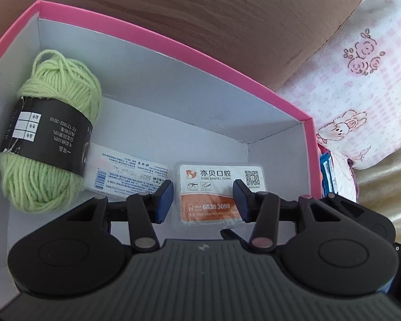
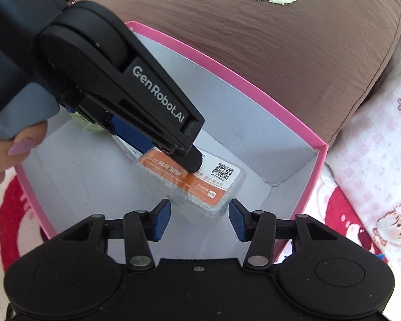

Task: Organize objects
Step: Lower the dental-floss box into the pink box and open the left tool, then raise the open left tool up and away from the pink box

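Left wrist view: brown cushion behind; pink box [image 1: 173, 53] on bedding. Yarn [image 1: 48, 139] lies at the box's left wall, carton [image 1: 125, 176] beside it, floss case [image 1: 222, 192] near the right corner. Your left gripper [image 1: 203, 200] straddles the case, jaws part open, pads not pressing.

Right wrist view: right gripper [image 2: 199, 219] part open, empty, at the case's [image 2: 200, 187] near end. Lower squarely, then close.

A home was indicated, most likely a bedroom, with the work done on a bed. A pink box [image 1: 173, 42] was set on soft bedding; a brown quilted cushion [image 2: 280, 42] with embroidered trim was seen at twelve o'clock, and a pink-checked sheet printed with roses and rabbits [image 1: 366, 85] at three o'clock
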`<state>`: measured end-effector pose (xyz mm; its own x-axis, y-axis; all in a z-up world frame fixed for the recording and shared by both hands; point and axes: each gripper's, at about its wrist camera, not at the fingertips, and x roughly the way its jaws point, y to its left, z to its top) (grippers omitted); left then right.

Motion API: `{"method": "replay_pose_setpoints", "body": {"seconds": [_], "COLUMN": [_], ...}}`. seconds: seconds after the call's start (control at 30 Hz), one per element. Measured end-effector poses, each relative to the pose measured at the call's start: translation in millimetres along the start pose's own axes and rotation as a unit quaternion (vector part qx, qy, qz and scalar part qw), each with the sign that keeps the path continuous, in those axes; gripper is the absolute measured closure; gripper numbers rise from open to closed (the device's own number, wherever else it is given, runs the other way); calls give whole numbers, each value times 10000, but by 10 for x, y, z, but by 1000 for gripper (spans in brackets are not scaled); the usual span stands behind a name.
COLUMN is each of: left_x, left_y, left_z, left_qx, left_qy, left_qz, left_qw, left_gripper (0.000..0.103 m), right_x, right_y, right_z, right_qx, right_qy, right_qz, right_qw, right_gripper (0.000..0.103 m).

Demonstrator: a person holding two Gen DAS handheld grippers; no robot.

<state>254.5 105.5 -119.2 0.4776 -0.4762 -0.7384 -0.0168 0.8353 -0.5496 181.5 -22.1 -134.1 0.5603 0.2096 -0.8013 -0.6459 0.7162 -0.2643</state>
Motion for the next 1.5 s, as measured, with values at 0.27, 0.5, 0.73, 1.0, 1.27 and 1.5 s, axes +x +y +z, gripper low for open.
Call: {"method": "replay_pose_setpoints", "body": {"seconds": [0.27,0.5,0.73,1.0,1.27,1.5], "left_x": [85,121,157,298,312,371], "left_y": [3,-2,-34,-108,-223,-364], "left_z": [-17,-45,-64,-136,-137,-194], "left_qx": [97,100,261,534,813,941], "left_qy": [72,72,124,296,137,82], "left_qz": [-4,120,239,521,585,555], "left_qw": [9999,9999,9993,9968,9949,9940], "left_gripper": [56,57,65,65,65,64], "right_x": [114,218,158,-103,-346,-591], "right_y": [143,190,123,-141,-255,-366], "right_z": [3,42,17,-13,-34,-246], "right_qx": [-539,-1221,-1154,-472,376,936], "right_qy": [140,334,249,-218,-426,-526], "right_qz": [-388,-538,-419,65,654,815], "right_qw": [9977,9905,9921,9986,9962,9909], "right_gripper": [47,47,42,39,40,40]}}
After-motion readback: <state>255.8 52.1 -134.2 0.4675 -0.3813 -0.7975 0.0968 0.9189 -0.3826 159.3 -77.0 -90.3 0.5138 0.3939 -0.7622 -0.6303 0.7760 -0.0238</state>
